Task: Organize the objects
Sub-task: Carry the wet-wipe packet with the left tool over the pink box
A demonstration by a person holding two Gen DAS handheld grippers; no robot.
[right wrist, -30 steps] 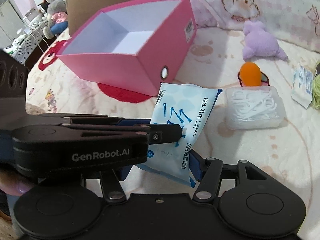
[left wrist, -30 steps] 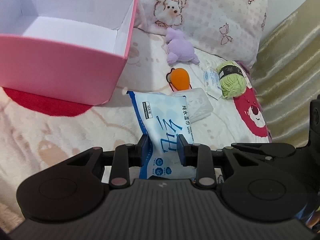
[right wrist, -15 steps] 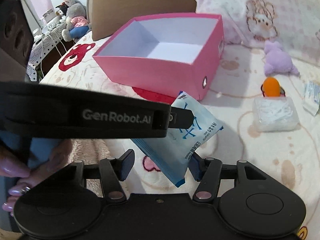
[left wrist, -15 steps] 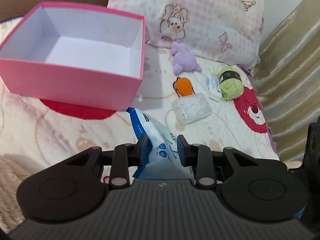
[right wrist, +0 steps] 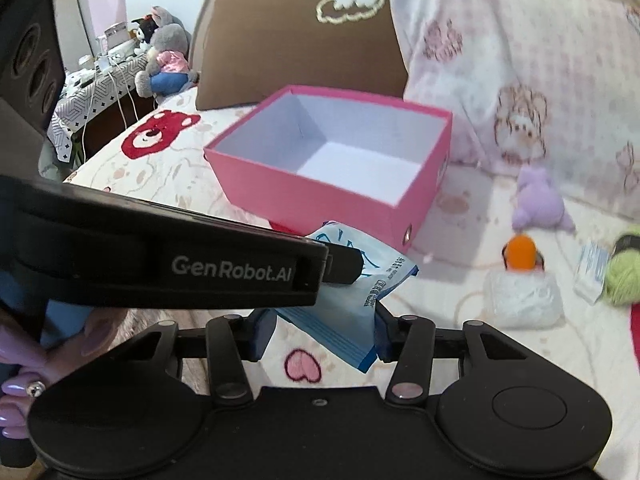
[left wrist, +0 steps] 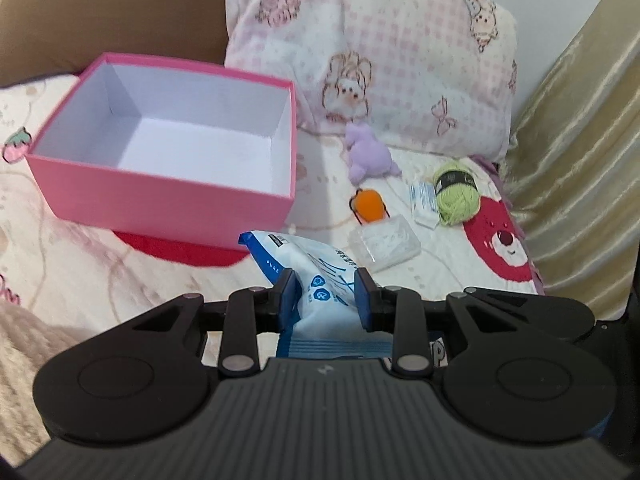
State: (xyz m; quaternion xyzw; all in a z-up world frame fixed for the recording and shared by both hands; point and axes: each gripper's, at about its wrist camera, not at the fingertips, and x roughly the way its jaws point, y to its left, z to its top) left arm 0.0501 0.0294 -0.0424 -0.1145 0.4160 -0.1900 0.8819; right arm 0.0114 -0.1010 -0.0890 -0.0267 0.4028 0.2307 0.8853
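Left hand-held gripper [left wrist: 325, 295] pinches wipes pack [left wrist: 316, 276]; pink box [left wrist: 160, 200] beyond.

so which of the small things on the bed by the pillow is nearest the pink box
The orange toy: it lies closest to the pink box. The purple plush sits farther back, the green yarn ball farthest right.

Two matte black handheld claws, each with blue-padded fingers.

The left claw [left wrist: 325, 294] is built of black plastic: a ribbed housing, two round discs at its sides, and linkage bars fastened with silver rivets. Its fingers [left wrist: 289, 295] are faced with dark blue pads. The right claw [right wrist: 318, 330] is made the same way, with a small screw set in the middle of its housing. White "GenRobot.AI" lettering is seen along the left claw's side. Lilac-painted nails and a ring are worn on the hand [right wrist: 24, 376].
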